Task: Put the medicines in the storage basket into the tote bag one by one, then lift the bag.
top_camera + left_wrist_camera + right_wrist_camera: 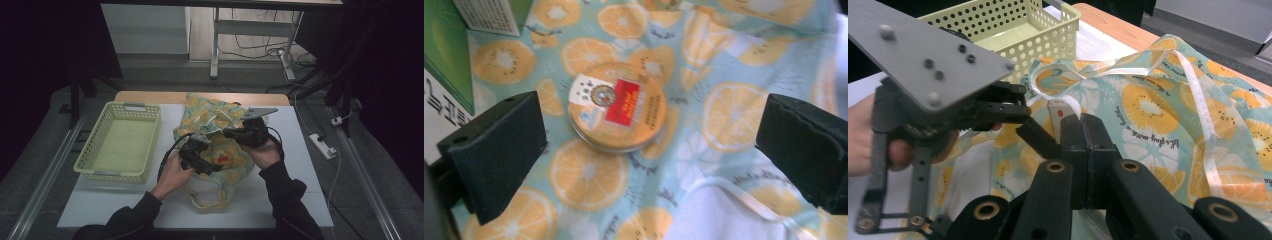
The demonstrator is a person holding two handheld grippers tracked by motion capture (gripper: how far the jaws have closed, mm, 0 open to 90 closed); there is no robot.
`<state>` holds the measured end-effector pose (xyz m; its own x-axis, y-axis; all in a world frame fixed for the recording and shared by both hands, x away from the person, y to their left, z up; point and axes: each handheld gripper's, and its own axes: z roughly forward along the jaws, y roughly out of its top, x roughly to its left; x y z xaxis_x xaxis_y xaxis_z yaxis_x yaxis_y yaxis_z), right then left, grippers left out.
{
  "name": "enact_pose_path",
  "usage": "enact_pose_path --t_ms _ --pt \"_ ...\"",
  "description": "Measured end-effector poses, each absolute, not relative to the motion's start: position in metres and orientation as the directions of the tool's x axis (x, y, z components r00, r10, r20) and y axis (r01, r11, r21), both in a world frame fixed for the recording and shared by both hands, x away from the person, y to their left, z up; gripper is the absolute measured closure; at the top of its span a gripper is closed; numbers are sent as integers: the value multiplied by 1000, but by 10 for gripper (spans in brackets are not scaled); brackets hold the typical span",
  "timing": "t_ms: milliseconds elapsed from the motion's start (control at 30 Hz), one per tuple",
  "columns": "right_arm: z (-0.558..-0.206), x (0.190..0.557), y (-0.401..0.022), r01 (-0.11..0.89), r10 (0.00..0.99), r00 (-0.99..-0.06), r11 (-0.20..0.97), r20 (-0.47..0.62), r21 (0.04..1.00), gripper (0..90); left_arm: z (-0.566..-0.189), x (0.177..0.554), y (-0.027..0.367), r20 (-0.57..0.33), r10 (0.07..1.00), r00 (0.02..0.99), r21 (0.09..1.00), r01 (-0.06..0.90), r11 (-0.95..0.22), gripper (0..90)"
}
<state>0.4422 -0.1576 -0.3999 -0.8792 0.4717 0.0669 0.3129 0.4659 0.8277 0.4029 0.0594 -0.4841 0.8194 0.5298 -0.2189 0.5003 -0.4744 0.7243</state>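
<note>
Round tin (617, 106), red label unreadable, lies btwn open left claw (651, 160).

Little legible print on the fruit-patterned bag (734, 115)
On the bag lies a round tin (617, 113) with a red label of script too small to read; left of the tin, a white box face (446, 107) bears large dark characters, cut off. In the right gripper view the bag's own cursive print (1153, 136) is illegible.
</note>
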Motion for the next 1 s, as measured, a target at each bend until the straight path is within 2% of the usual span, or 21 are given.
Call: enact_pose_path --t_ms 200,533,633,767,1000 --pt "-400 442 -157 312 470 -880 467 67 827 900 -485 393 74 -248 503 828 745 495 -447 2" --pt "-400 441 -158 310 471 -880 466 64 829 900 -487 375 97 -247 511 823 739 501 -450 6" --pt "-400 442 -159 312 473 -879 464 67 829 900 -488 370 99 -221 533 817 747 493 -445 6" --pt "-400 441 -159 314 474 -878 466 66 827 900 -494 368 99 -177 568 804 728 495 -474 11" --pt "-400 442 -159 314 474 -878 465 67 827 900 -507 370 93 -178 562 808 675 516 -528 5"
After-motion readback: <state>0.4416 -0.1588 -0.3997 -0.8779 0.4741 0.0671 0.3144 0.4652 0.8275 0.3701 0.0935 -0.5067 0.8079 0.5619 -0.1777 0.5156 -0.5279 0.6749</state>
